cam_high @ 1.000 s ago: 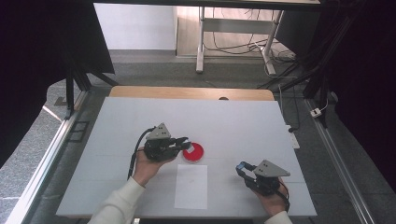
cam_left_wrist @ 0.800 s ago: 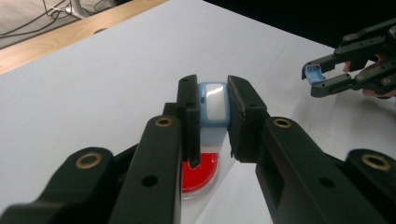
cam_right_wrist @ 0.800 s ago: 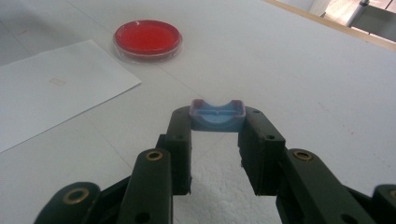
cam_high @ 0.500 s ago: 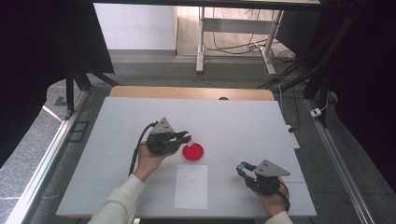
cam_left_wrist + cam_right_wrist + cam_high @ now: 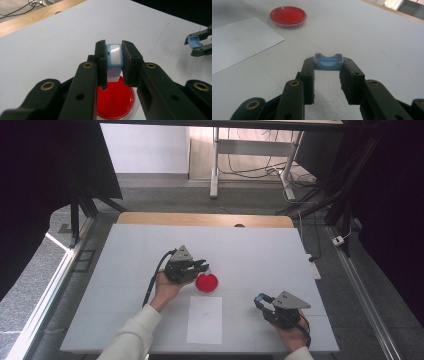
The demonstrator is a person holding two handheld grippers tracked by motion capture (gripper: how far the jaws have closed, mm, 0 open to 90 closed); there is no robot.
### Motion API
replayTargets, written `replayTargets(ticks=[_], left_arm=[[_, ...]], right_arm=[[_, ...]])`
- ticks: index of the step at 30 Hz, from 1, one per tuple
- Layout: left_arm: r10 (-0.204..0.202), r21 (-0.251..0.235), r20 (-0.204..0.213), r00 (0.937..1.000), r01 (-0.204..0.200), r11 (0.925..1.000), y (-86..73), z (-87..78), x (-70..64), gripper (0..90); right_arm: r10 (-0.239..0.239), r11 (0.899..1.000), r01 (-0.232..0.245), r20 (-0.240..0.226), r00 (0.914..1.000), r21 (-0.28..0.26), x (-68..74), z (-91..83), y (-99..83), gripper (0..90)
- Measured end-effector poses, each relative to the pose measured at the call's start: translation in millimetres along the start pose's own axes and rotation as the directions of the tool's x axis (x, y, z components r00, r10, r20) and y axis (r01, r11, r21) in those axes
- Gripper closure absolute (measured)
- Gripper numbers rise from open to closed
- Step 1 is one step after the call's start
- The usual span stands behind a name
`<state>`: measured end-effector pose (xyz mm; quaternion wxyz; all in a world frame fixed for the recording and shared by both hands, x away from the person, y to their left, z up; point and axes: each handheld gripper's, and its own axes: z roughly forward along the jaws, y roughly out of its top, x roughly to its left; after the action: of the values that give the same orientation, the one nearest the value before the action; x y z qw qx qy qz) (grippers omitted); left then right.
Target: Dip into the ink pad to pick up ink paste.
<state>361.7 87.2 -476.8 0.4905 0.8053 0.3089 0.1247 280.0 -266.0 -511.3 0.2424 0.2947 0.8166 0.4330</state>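
The round dish (image 5: pixel 206 283) is bright red inside, with a clear, colourless rim. The counter (image 5: pixel 250 250) is plain pale grey-white with no pattern, and a strip of light wood (image 5: pixel 150 218) runs along its far edge. The sheet of paper (image 5: pixel 205 319) is white, with a faint small rectangle printed on it. The left gripper (image 5: pixel 113 62) is black with brass-coloured rivets, and the small piece (image 5: pixel 114 56) it pinches is light blue with a white face and a lilac underside. The right gripper (image 5: pixel 328 75) is black too, holding a blue cap (image 5: pixel 328 62) edged in lilac. The person's sleeve (image 5: pixel 131 335) is cream.
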Motion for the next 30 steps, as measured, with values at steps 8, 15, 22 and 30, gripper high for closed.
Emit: replayTargets(ticks=[8, 15, 22, 30], left_arm=[[0.029, 0.026, -0.008, 0.9996, -0.028, 0.9993, -5.9, 6.9, -0.3, 75.5], [0.036, 0.065, -0.012, 0.9993, -0.035, 0.9973, -13.8, 14.9, -0.3, 75.5], [0.059, 0.122, -0.021, 0.9981, -0.056, 0.9910, -17.0, 20.3, -2.6, 75.5], [0.054, 0.132, -0.021, 0.9983, -0.051, 0.9900, -17.9, 22.5, -1.8, 75.5]], right_arm=[[-0.004, 1.000, 0.004, -0.003, 1.0000, 0.000, 1.0, 0.4, -0.3, 65.1], [-0.005, 1.000, 0.005, -0.003, 1.0000, 0.001, 0.9, 0.8, -0.5, 65.1], [-0.001, 1.000, 0.001, -0.009, 1.0000, -0.002, 1.3, 2.2, -0.9, 65.1], [-0.001, 1.000, 0.001, -0.004, 1.0000, 0.000, 0.5, 1.5, -0.8, 65.1]])
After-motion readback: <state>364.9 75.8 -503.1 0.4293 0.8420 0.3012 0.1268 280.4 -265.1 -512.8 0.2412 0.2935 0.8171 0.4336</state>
